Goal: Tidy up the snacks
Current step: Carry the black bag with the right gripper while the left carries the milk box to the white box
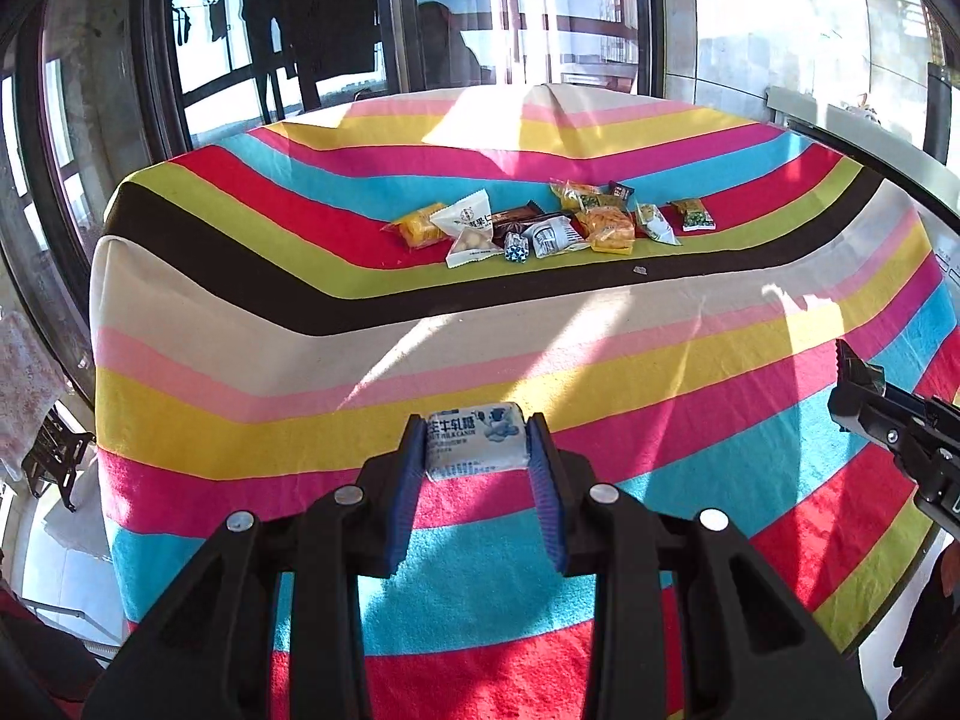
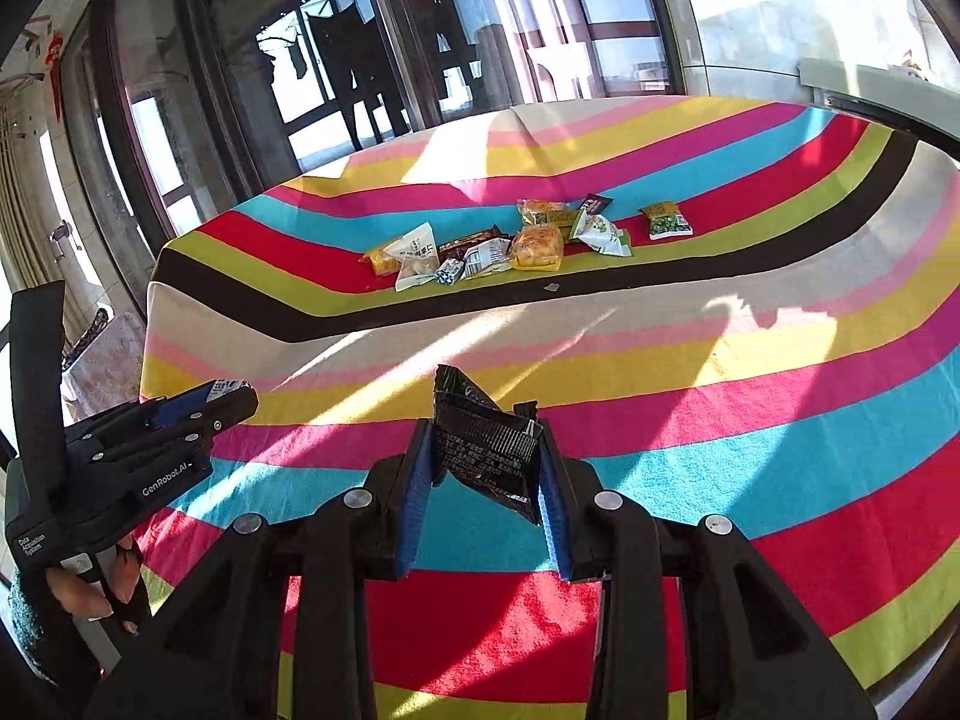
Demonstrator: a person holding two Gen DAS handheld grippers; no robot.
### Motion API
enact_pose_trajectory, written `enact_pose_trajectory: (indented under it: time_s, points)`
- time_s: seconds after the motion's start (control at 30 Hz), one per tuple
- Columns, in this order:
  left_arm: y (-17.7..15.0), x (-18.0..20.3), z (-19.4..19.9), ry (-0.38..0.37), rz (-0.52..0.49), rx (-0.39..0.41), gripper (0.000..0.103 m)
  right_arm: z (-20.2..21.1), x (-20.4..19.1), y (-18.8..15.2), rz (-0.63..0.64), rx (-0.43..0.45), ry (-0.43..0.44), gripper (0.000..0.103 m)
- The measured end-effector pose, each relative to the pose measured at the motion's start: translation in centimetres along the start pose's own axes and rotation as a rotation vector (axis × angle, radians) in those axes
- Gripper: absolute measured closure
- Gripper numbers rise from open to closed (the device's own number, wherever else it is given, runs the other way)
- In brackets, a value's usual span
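Striped cloth covers the counter [image 1: 240,312]. Left view: left gripper [image 1: 477,441] clamps a white candy pack [image 1: 474,438] above the near edge. Right view: right gripper [image 2: 483,456] pinches a black packet [image 2: 486,450]; snack pile [image 2: 510,243] mid-counter toward the far edge, most unsorted.

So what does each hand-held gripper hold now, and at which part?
Left hand-held gripper: white candy packet, pinched across its two ends. Right hand-held gripper: black snack packet, pinched by its side edges.
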State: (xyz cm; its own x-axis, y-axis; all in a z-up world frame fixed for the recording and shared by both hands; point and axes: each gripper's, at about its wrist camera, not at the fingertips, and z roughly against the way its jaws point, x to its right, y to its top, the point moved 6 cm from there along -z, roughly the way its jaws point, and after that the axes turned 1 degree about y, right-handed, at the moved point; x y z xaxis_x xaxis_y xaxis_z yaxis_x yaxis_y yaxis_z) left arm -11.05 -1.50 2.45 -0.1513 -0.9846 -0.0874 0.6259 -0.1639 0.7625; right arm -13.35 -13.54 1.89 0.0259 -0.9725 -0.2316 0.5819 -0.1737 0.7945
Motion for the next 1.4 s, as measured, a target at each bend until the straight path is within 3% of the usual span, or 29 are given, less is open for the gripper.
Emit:
enact_pose_trajectory:
  time_s: [0.4,0.87,1.03,1.2,1.4]
  points:
    - [0.9,6.1,5.2,-0.036,-0.119,0.101,0.069,6.6,3.0,-1.3,0.026,0.083,-0.073,0.070]
    - [-0.7,15.8,7.4,-0.164,-0.296,0.115,0.069,13.7,11.0,-6.3,-0.072,0.128,-0.234,0.070]
    - [-2.8,21.9,7.9,-0.315,-0.373,0.061,0.069,16.5,14.5,-9.2,-0.140,0.117,-0.304,0.070]
    - [-6.1,28.7,8.8,-0.554,-0.420,-0.062,0.069,19.5,18.2,-13.1,-0.233,0.091,-0.391,0.070]
    - [-10.6,35.6,10.0,-0.728,-0.541,-0.148,0.069,21.8,22.3,-19.2,-0.356,0.019,-0.482,0.070]
